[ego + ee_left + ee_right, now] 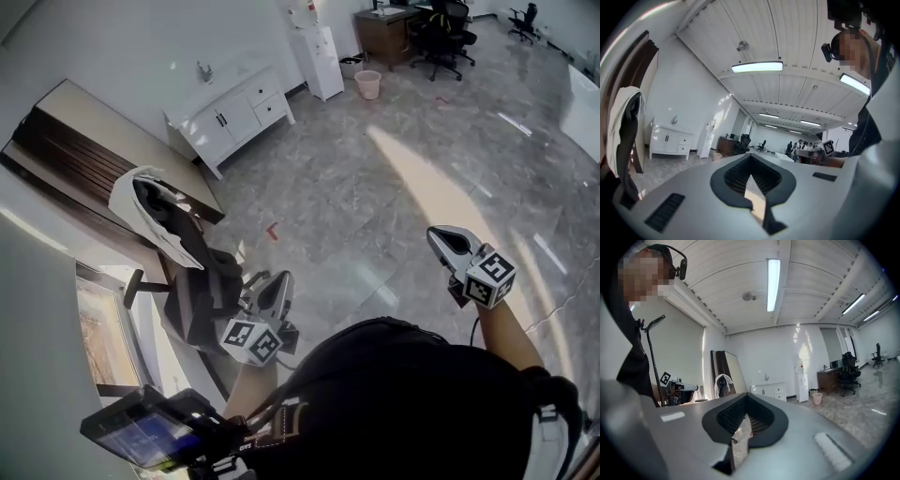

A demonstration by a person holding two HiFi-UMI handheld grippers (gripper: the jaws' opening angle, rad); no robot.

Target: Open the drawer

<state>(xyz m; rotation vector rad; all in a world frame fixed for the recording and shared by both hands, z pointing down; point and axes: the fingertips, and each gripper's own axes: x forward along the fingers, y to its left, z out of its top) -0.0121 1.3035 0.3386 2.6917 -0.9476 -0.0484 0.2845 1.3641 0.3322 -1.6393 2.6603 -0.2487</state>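
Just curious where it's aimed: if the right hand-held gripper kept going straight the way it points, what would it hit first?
Nothing near: only floor lies ahead of the right hand-held gripper. Its view centres roughly on the cabinet far across the room, so probably that; depth is unclear.

Left tongs (278, 281), right tongs (442, 236), white cabinet (234, 111)
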